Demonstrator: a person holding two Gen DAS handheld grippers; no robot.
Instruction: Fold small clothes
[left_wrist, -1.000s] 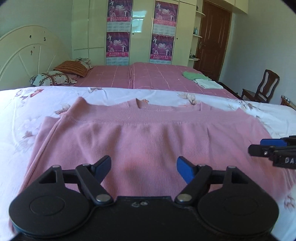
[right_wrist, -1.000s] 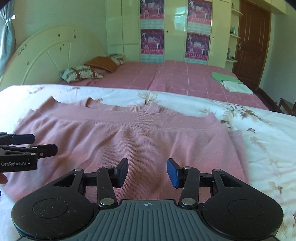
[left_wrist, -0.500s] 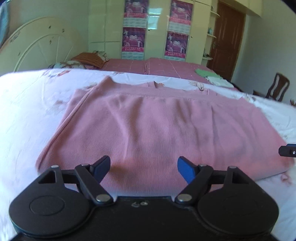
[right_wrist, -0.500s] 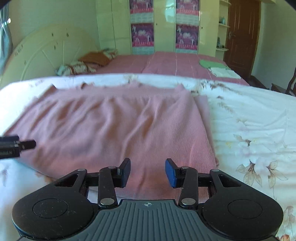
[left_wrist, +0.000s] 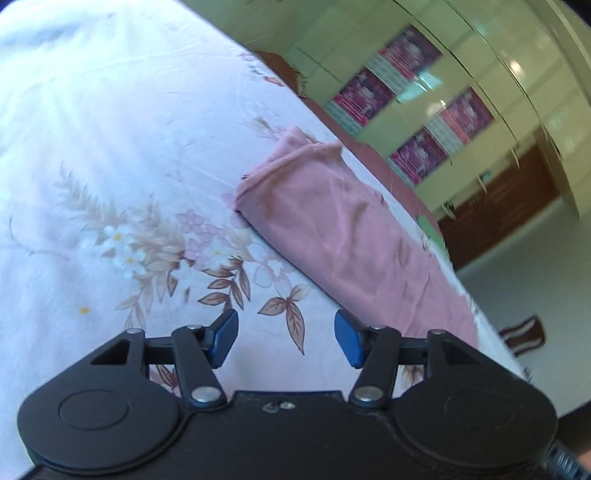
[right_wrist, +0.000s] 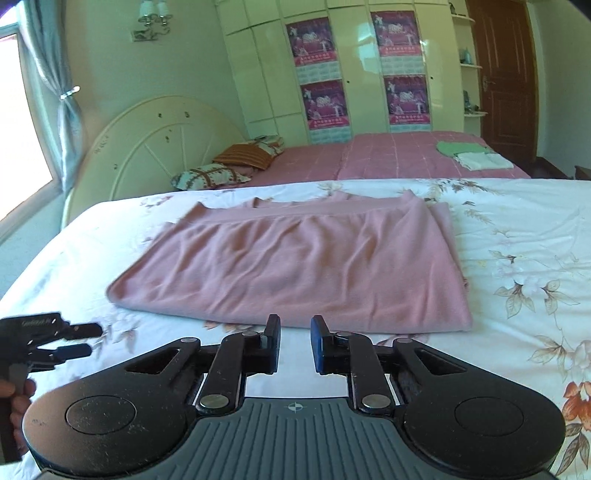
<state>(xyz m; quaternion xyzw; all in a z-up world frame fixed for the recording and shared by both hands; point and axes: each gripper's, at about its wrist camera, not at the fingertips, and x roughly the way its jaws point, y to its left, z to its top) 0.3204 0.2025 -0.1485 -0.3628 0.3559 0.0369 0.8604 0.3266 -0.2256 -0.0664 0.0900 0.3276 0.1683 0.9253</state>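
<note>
Just pink garment (right_wrist: 303, 266) on bedsheet (right_wrist: 517, 332)

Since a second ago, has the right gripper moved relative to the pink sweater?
Yes. The right gripper has pulled back: its tips were over the pink sweater, and now sit short of its near hem, over the floral bedsheet. Its jaws have just been closing, empty.

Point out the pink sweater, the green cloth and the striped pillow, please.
pink sweater (right_wrist: 303, 266): right wrist view, middle of folded body.
green cloth (right_wrist: 456, 147): right wrist view, top surface.
striped pillow (right_wrist: 245, 157): right wrist view, centre.
</note>
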